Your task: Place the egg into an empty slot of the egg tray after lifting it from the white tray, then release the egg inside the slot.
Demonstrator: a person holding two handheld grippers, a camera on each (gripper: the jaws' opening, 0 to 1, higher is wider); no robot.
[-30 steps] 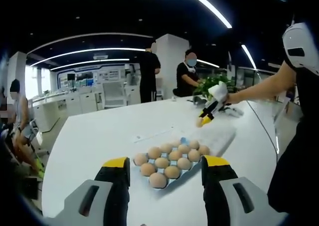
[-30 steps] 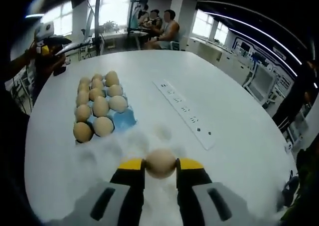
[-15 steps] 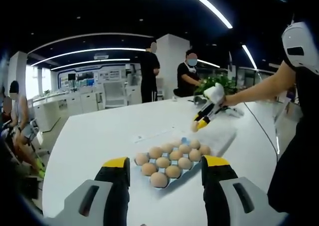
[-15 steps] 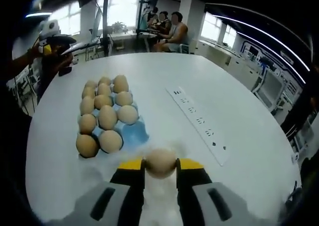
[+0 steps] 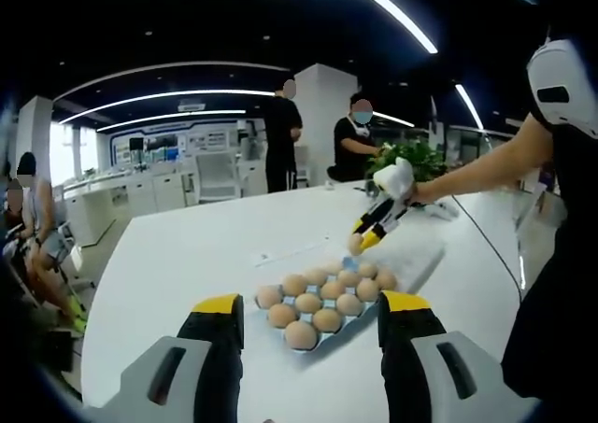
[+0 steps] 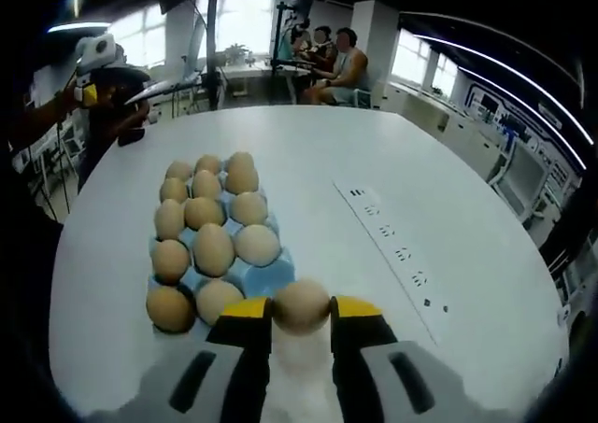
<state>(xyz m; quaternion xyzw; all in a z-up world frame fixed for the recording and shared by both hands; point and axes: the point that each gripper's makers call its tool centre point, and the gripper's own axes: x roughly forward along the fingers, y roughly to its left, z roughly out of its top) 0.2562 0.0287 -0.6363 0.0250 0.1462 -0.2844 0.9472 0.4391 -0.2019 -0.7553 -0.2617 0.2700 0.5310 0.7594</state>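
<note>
White tabletop [image 6: 392,162] spreads wide under both my claws, in an office with strip lights overhead and people standing and sitting at its far edges. A flat power strip [image 6: 397,251] lies on the table to the right of the trays in the right gripper view.

My right gripper [image 6: 301,309] is clenched on the egg [image 6: 301,304], one yellow-tipped jaw on each side of it, and I hold it above the near end of the blue egg tray [image 6: 250,275]. My left gripper [image 5: 310,303] is released, jaws wide apart with nothing between them, and hangs over the table near the tray's other end; from there I see my right gripper [image 5: 374,227] reaching in from the far right with the egg at its tip.

To do this step well, I judge I should bring the egg straight over the bare blue cup at the near right corner, lower it until it sits in the cup, and only then ease the jaws apart. I would keep the squeeze gentle and stay off the neighbouring eggs, which stand close on the cup's far and left sides.

In the egg tray I count about eleven brown eggs in three rows, nearly every cup filled, with bare blue showing at the near right end. White tray [image 6: 297,353] shows just beneath my right jaws, pale and blurred; I cannot tell what else lies in it.
</note>
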